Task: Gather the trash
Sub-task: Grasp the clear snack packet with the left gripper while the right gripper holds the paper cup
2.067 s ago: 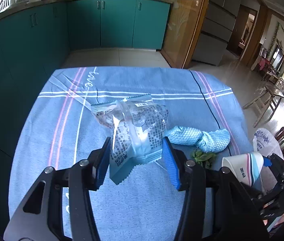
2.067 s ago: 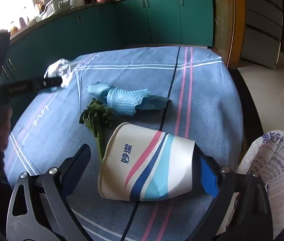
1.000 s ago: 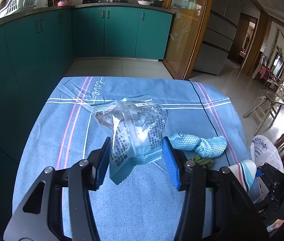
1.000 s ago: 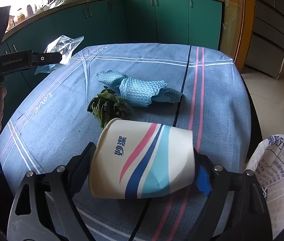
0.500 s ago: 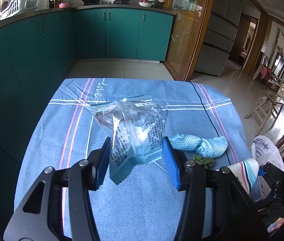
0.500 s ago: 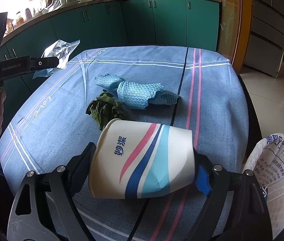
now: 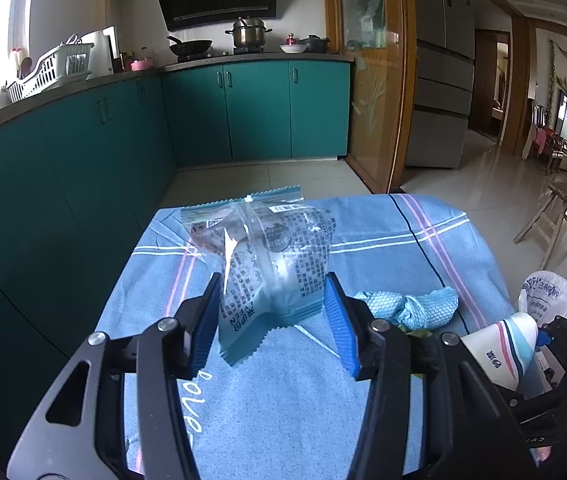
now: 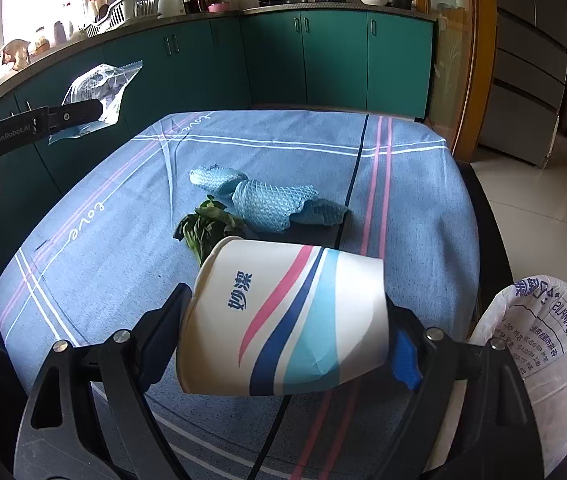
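Home kitchen: teal cabinets (image 7: 259,112), stove w/ pots (image 7: 248,36).

Paper cup (image 8: 283,320) conceals the stems of the leafy greens (image 8: 207,224) behind it and both pads of the right hand-held gripper (image 8: 283,332). White bag (image 8: 539,360), right of the cup, is cut by the frame edge; its interior is not visible.

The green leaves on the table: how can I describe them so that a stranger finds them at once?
Look at the blue striped tablecloth. Near its middle lies a crumpled light-blue cloth. The leaves lie against its near side, just beyond the paper cup in the right gripper; they are the only dark green thing there.
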`<state>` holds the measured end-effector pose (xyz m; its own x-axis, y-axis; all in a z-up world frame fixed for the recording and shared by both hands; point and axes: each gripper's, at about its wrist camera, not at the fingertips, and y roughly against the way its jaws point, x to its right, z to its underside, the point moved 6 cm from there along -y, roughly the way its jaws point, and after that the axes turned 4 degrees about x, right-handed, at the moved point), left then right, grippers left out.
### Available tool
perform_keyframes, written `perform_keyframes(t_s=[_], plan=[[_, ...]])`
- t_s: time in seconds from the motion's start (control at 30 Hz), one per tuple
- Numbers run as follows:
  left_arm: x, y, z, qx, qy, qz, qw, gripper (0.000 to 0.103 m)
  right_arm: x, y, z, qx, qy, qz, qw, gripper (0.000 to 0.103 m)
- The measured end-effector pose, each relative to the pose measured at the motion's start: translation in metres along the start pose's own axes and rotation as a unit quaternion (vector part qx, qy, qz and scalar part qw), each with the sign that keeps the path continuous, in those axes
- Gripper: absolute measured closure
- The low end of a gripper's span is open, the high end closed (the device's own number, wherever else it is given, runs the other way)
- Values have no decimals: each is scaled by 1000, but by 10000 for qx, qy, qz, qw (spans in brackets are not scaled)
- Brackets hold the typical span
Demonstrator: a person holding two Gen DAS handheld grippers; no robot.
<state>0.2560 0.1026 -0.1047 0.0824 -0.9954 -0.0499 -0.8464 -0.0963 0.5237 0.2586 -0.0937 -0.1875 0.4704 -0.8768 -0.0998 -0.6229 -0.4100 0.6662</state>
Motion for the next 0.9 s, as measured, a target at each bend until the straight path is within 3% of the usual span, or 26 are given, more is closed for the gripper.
perform_keyframes(t_s=[0.9], plan=[[2, 15, 2, 269, 20, -152, 9995, 52, -2, 6, -4, 203, -16, 29, 9998, 18]])
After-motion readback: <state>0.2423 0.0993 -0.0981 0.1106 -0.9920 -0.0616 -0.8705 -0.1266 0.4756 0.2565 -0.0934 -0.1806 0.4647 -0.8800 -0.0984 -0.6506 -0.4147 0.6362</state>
